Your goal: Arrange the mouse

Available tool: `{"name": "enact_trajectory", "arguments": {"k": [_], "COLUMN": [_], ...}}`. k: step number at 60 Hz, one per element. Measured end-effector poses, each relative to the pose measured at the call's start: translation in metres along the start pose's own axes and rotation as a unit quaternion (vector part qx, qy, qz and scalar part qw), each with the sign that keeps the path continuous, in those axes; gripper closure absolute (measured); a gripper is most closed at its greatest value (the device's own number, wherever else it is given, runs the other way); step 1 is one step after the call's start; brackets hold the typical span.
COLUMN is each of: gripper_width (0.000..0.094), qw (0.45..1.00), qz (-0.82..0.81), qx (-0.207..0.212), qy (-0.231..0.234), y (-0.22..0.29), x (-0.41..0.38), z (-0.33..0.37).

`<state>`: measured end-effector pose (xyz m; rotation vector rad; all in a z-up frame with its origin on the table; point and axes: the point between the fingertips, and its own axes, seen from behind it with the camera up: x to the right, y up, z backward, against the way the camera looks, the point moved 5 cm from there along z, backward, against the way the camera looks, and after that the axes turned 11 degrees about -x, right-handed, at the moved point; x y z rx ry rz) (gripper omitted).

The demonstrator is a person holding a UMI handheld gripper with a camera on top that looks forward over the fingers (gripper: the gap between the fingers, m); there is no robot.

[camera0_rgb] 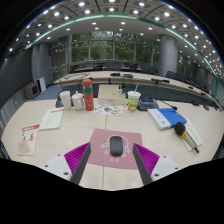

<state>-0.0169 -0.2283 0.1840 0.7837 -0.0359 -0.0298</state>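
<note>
At the far left of the table (60, 135) lies a small red-and-white packet (27, 141), with a pale booklet (50, 119) beyond it; further right stand a white cup (66, 99), a red can (88, 94) and a green-banded cup (134, 99); near centre, the dark mouse (116, 146) rests on a pink mouse mat (100, 140), between and just ahead of the fingertips; the gripper (112, 157) is spread apart, grasping nothing; to the right lies a blue book (168, 117).

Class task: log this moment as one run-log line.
task: arrange mouse | hand-held gripper: open | mouse: on pink mouse pad, between fingers, ungrasped
</note>
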Motion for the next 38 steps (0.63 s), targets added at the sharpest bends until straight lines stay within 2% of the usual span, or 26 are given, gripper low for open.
{"name": "enact_trajectory", "arguments": {"k": [16,23,38], "gripper_width": [0.0081,0.0083,0.0080], "qw": [1.000,1.000,0.999], "qz": [-0.010,-0.024,-0.004], "qx": [0.026,0.018,0.040], "qy": [-0.008,-0.007,-0.015], "y": [-0.047,-0.066,-0.069], "x": [-0.011,-0.012,-0.018], "z": [0.116,0.137,0.168]}}
